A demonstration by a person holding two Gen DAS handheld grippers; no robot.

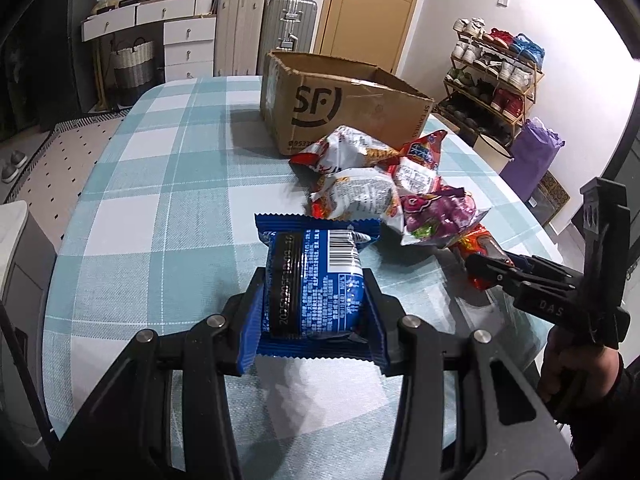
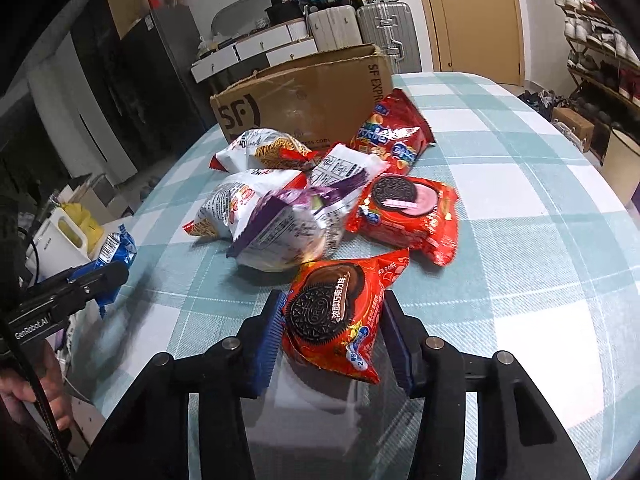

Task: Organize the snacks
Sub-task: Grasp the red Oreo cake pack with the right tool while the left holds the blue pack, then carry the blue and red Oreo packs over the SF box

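Note:
My left gripper point(image 1: 314, 280) is shut on a blue cookie packet point(image 1: 320, 248), held barcode side up just above the checked tablecloth point(image 1: 160, 200). The right wrist view shows that same gripper point(image 2: 116, 272) at the far left with the blue packet point(image 2: 116, 250). My right gripper point(image 2: 332, 304) is shut on a red chocolate sandwich-cookie packet point(image 2: 340, 312) at the near edge of the snack pile point(image 2: 280, 216), both blue pads against its sides. The left wrist view has the right gripper point(image 1: 486, 270) at the pile's right end. An open cardboard box point(image 1: 340, 112) stands behind the pile.
A second red cookie packet point(image 2: 404, 216), white noodle bags point(image 2: 260, 148) and a purple-and-white bag point(image 2: 288, 232) lie loose in front of the box point(image 2: 304, 96). The table's rounded edge runs on the left. Suitcases point(image 1: 288, 24), a shoe rack point(image 1: 492, 76) and a door stand beyond.

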